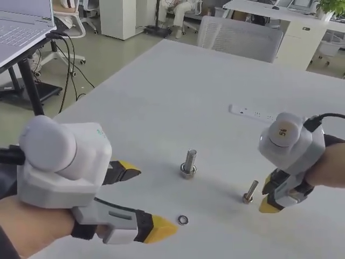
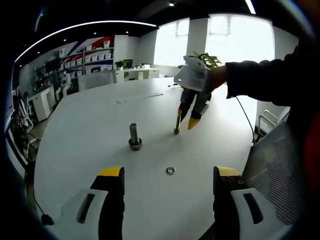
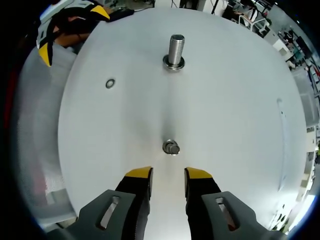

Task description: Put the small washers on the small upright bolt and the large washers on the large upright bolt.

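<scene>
While my left gripper (image 1: 146, 200) is wide open and holds nothing, a small shiny washer (image 1: 183, 219) lies flat on the white table (image 1: 172, 91), just beside one yellow tip. The big bolt (image 1: 188, 163) stands up in the middle with a ring (image 3: 173, 63) at its foot. The small bolt (image 1: 250, 191) stands just beside my right gripper (image 1: 268, 197), whose jaws are close together and hold nothing. Past the bolts there is lots of open table. Its edge is near my left gripper.

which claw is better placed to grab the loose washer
Left. The loose washer lies just ahead of the open left claw, centred between its jaws; the right claw is farther off, by the small bolt.
</scene>
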Motion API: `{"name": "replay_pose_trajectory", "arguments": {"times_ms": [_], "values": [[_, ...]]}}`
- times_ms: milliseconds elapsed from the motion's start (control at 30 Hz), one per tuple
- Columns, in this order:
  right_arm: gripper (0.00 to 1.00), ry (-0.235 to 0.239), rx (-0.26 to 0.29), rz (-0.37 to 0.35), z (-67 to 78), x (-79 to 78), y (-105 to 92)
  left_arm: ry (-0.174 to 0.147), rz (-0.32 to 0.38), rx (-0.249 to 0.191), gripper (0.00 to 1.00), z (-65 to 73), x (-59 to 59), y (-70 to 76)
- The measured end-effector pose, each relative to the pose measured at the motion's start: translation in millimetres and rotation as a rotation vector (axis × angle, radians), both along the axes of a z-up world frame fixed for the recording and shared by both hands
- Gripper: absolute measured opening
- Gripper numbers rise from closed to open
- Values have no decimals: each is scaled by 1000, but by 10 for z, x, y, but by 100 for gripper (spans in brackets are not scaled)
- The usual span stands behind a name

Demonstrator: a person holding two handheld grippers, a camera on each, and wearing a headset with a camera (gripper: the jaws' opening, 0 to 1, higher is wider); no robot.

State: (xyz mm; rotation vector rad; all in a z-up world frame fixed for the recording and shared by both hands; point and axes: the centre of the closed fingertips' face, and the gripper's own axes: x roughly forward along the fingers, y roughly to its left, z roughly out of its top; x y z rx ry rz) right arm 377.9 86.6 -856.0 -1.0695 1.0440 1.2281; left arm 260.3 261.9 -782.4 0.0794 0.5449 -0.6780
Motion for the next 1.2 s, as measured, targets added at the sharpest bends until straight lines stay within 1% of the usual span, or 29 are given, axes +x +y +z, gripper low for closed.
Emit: {"name": "replay_pose_trajectory", "arguments": {"times_ms": [200, 333, 567, 833, 933, 1067, 1200], "values": [[28, 2, 5, -18, 13, -36, -74, -2, -3, -1, 72, 8, 12, -11], [28, 5, 2, -17, 10, -90, -127, -3, -5, -1, 72, 13, 20, -21], [28, 10, 11, -23, 0, -187, -152, -6, -13, 0, 72, 34, 23, -51], [28, 15, 28, -21, -8, -291, -118, -11, -20, 3, 72, 39, 39, -77], [28, 18, 35, -17, -17, -354, -80, -14, -19, 2, 72, 43, 43, -80], [28, 23, 35, 13, -19, -470, 7, -15, -18, 2, 72, 40, 39, -79], [28, 27, 50, 36, -17, -559, 129, -15, -19, 4, 72, 37, 23, -82]]}}
